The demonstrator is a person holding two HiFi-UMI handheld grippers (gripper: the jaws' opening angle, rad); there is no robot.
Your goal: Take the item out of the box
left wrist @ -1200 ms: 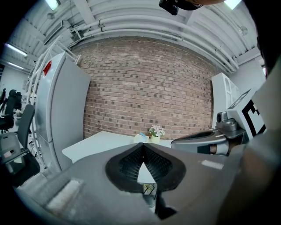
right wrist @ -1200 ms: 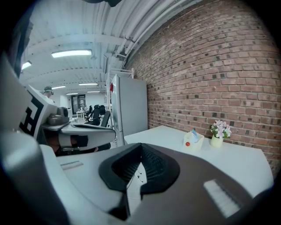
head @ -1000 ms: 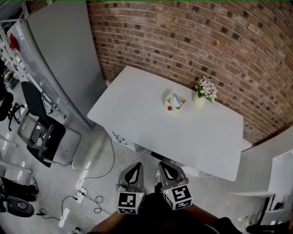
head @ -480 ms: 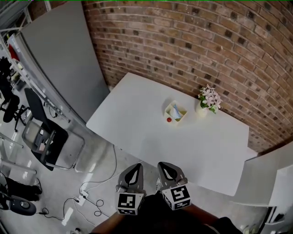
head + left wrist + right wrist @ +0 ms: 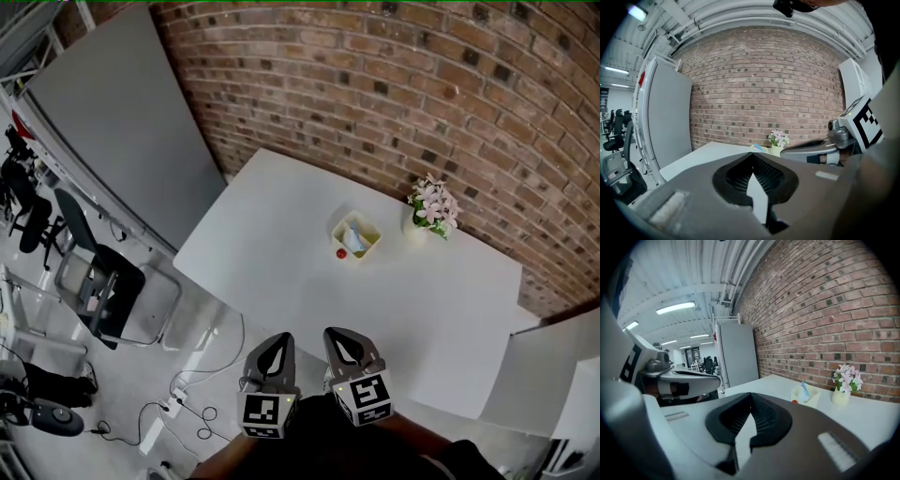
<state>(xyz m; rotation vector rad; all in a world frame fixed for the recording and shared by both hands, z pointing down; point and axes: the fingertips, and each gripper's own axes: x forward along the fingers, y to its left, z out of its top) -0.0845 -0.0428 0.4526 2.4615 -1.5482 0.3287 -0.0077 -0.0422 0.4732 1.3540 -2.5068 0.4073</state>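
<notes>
Cream-coloured and open at the top, the box (image 5: 357, 238) is sitting on the white table (image 5: 281, 234), past its middle and toward the brick wall (image 5: 422, 84), and the item (image 5: 353, 240), a pale thing with a blue tip too small to name, is resting inside it. In the right gripper view the item (image 5: 804, 389) is poking up above the box's rim, so its long axis is looking roughly upright and I am judging that it wants lifting upward rather than dragging sideways. A small red thing (image 5: 340, 253) is lying on the table, touching or just beside the box's near corner, and a vase of flowers (image 5: 431, 208) is standing near the box on its right, apart from it. Both tools are hanging well short of all this, over the floor on the near side of the table's edge. The left gripper (image 5: 278, 339) and the right gripper (image 5: 339, 336) are pointing side by side toward the table, each with its jaws pressed together and nothing between them. From the head view the box is lying ahead of both and a little to the right, almost in line with the right gripper and further off the left one's line. So the right hand is looking the nearer, and its jaws are needing to part before they can close on the item.
</notes>
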